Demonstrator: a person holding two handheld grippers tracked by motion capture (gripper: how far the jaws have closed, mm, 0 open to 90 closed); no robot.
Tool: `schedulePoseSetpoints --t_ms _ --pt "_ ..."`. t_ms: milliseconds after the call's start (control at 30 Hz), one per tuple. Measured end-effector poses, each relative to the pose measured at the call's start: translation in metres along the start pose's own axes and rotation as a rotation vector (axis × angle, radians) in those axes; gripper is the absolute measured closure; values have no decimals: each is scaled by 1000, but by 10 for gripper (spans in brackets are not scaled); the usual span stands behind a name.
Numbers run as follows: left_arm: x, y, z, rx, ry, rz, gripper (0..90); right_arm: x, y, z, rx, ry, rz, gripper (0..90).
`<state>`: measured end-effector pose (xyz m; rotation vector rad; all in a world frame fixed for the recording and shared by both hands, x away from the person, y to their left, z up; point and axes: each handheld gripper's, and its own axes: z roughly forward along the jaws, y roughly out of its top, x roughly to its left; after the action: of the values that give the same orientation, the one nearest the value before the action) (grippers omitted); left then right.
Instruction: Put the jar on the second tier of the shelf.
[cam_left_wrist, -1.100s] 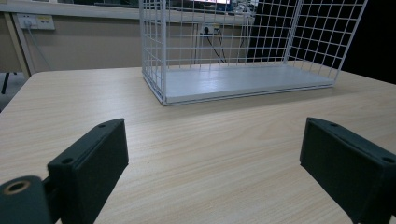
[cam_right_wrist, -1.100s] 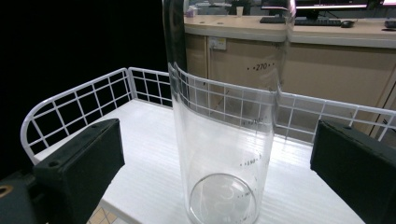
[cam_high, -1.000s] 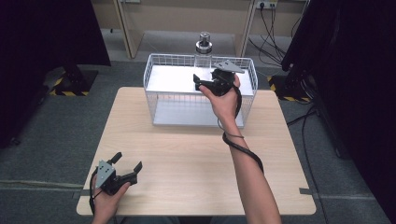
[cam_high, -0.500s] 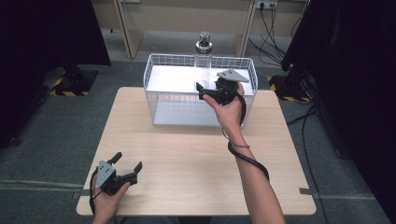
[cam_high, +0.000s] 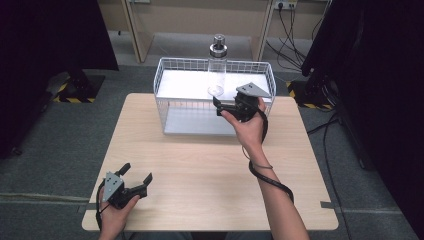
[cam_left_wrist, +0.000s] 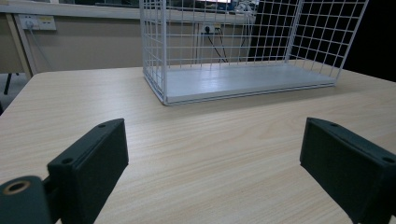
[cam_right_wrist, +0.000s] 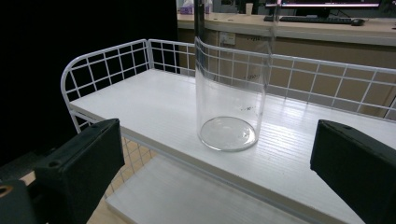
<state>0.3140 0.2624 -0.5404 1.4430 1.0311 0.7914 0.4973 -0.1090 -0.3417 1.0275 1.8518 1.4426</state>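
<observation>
We see the tall clear glass jar with a metal lid (cam_high: 217, 67) standing upright on the upper white shelf of the white wire rack (cam_high: 165, 75), toward the rear of the pale wooden bench (cam_high: 200, 170). Our right tongs (cam_high: 223, 106) hover just before it, jaws spread wide and holding nothing. Our left tongs (cam_high: 136, 179) rest open, well apart, near the bench's front-left corner.

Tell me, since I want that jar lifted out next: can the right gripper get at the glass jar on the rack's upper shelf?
Probably yes. The right gripper is open and faces the glass jar, which stands upright on the shelf with nothing between them.
</observation>
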Motion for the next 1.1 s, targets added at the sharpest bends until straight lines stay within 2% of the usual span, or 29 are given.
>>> schedulePoseSetpoints --t_ms 567,767,1100 --pt "0 0 0 -1 1 0 72 4 -19 -15 7 23 -6 30" --pt "0 0 0 -1 1 -4 72 3 -30 -19 14 26 10 30" --pt "0 0 0 0 3 -3 72 3 -41 -29 26 28 -3 30"
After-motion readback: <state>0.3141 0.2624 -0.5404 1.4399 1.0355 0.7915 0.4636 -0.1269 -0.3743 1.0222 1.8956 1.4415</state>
